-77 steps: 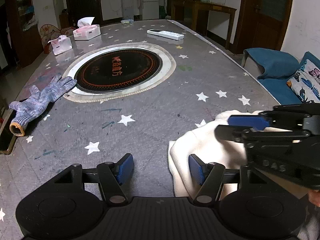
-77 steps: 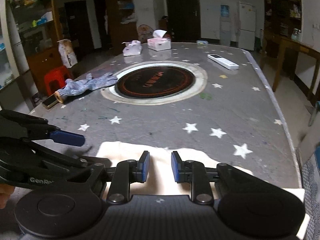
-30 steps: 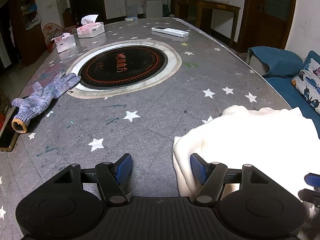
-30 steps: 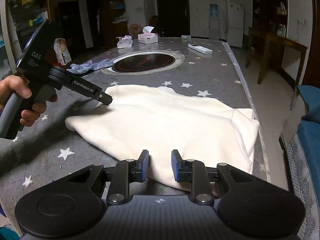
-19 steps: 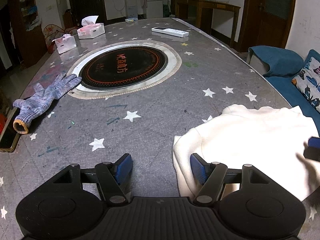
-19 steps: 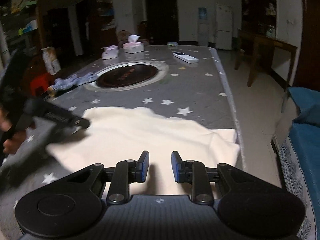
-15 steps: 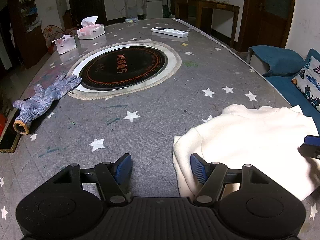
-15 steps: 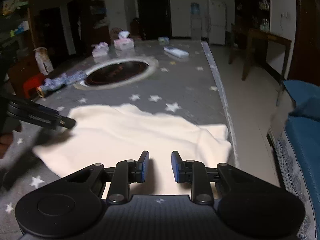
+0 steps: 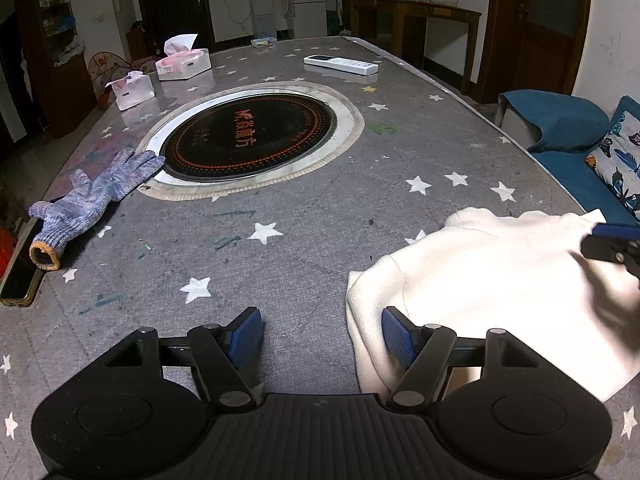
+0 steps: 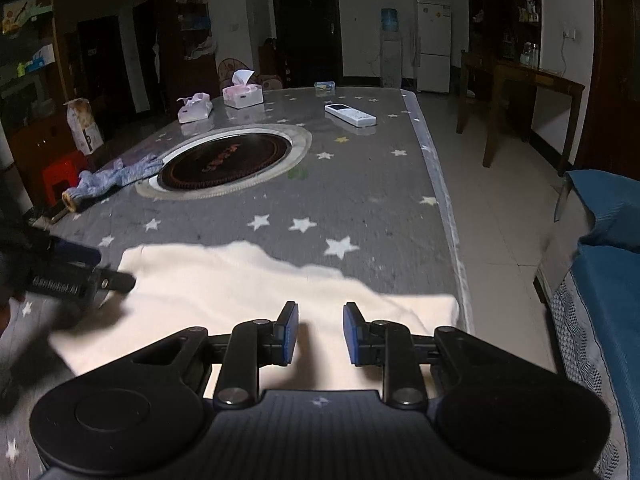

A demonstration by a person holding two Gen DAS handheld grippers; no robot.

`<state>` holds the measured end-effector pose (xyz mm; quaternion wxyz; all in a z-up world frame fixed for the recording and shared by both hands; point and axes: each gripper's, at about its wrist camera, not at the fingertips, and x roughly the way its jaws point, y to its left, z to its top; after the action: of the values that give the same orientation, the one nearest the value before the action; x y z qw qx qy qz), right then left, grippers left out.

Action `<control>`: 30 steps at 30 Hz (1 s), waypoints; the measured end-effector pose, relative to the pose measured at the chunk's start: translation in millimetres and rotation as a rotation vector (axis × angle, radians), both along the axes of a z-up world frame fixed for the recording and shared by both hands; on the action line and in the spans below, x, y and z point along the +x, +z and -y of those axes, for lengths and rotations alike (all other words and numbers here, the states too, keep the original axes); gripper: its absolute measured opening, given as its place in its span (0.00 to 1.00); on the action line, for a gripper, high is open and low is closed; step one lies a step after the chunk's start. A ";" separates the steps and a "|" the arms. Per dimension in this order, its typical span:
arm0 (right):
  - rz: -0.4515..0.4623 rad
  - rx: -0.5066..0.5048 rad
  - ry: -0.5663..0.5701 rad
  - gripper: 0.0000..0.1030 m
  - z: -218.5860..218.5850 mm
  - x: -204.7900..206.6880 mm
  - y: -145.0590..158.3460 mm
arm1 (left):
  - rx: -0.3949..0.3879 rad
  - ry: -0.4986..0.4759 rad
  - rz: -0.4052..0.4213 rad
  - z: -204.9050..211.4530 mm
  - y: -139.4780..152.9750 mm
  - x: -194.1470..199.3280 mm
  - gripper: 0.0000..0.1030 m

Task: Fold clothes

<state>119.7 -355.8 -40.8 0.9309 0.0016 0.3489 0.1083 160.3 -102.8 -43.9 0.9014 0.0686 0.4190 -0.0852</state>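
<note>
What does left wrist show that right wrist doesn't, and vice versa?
Left wrist only: the phone at the table's edge beside the glove, the butterfly cushion, and the left gripper open with the cloth's corner beside one pad.

Right wrist only: the red stool, the paper bag, the fridge, and the right gripper, narrowly parted above the cloth.

Both: cream cloth, glove, round cooktop, remote, tissue box.

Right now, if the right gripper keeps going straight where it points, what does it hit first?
Probably the cream garment: the right gripper angles down at it, nothing between its slightly parted jaws, though depth is unclear.
</note>
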 end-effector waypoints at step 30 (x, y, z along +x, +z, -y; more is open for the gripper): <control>-0.028 -0.045 0.133 0.30 -50.7 -28.4 -12.1 | 0.013 -0.015 0.040 4.2 12.6 -13.3 0.76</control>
<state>91.3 -305.1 -53.0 0.9165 -0.0412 0.3636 0.1620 147.1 -106.9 -31.3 0.9084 0.0793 0.4010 -0.0878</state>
